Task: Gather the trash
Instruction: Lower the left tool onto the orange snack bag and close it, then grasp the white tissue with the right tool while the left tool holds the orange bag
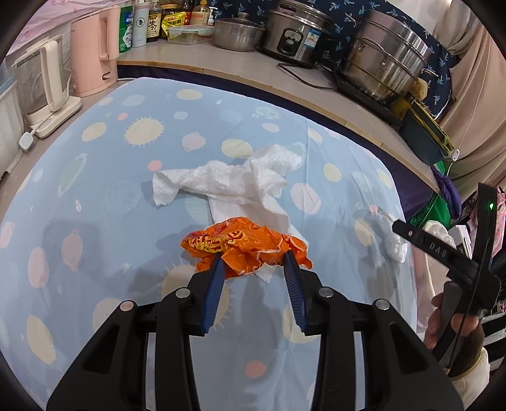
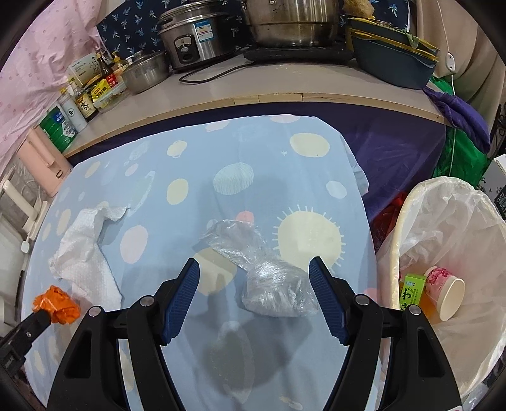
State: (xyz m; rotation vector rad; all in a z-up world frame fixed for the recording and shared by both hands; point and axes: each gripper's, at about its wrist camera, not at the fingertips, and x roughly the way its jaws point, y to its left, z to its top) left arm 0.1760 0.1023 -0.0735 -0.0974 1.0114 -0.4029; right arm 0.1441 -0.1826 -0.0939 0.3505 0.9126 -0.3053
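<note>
A crumpled orange plastic wrapper [image 1: 246,245] lies on the blue patterned cloth [image 1: 110,189], partly on a white paper towel [image 1: 234,180]. My left gripper [image 1: 254,257] is open, its blue fingertips on either side of the wrapper's near edge. In the right wrist view the wrapper [image 2: 58,305] shows at the left with the paper towel [image 2: 83,253]. My right gripper [image 2: 254,268] is open around a crumpled clear plastic bag [image 2: 272,284] on the cloth. A bin with a clear liner [image 2: 449,240] stands at the right, holding a paper cup [image 2: 446,292] and a green box [image 2: 411,291].
A counter behind the cloth carries a rice cooker [image 1: 294,31], a steel steamer pot [image 1: 385,57], a lidded pot [image 1: 237,33], bottles and jars [image 1: 155,22], a pink kettle [image 1: 91,50] and a clear kettle [image 1: 41,85]. A purple cloth [image 2: 455,117] and a green bag [image 2: 461,151] lie beyond the bin.
</note>
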